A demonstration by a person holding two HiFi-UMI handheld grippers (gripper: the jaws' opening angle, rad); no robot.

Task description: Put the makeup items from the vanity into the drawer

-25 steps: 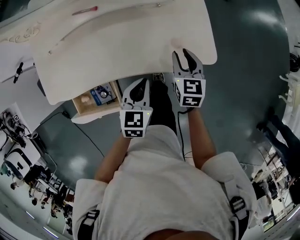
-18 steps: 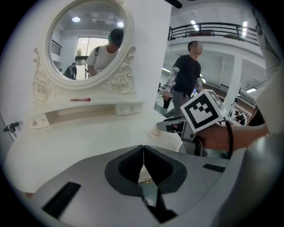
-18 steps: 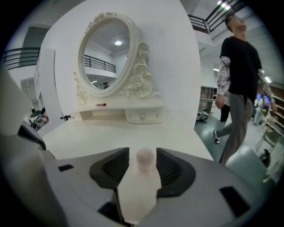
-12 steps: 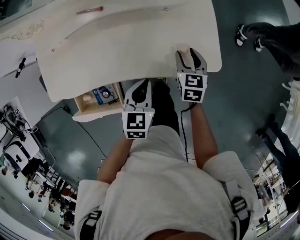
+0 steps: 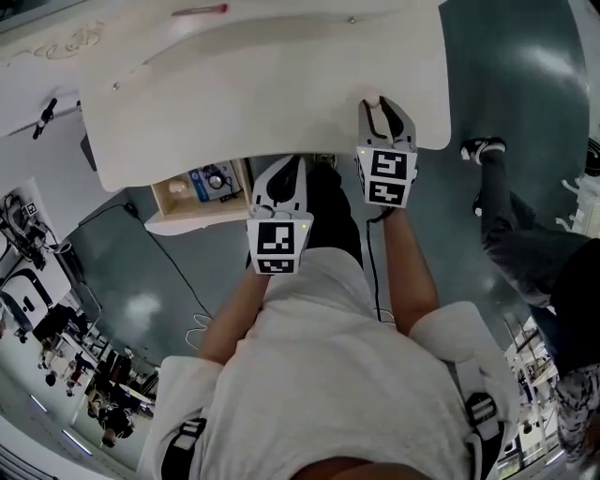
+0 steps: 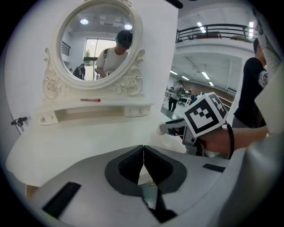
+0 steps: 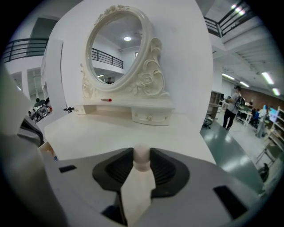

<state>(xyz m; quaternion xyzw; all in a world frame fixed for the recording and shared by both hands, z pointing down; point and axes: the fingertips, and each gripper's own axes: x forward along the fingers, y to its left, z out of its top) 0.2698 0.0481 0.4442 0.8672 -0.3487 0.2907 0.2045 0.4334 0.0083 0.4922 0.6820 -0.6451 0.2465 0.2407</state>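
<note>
My right gripper (image 5: pixel 382 105) is over the front right edge of the white vanity top (image 5: pixel 262 84). Its jaws have just been closing and now press on a cream tube with a round cap (image 7: pixel 142 156), also visible in the head view as the cream tube (image 5: pixel 372 100). My left gripper (image 5: pixel 286 169) is shut and empty at the table's front edge, beside the open wooden drawer (image 5: pixel 178 220), which holds a blue item (image 5: pixel 202 183). A red stick (image 5: pixel 199 10) lies on the shelf under the mirror (image 6: pixel 100 42).
A passer-by's legs (image 5: pixel 525 253) stand on the dark floor to the right of the vanity. A black cable (image 5: pixel 183 272) trails on the floor at the left. A small black fitting (image 5: pixel 42 120) sticks out at the far left.
My right gripper has shifted slightly along the table's front right edge with the cream tube between its jaws. The passer-by has moved from the upper right down to the right side.
</note>
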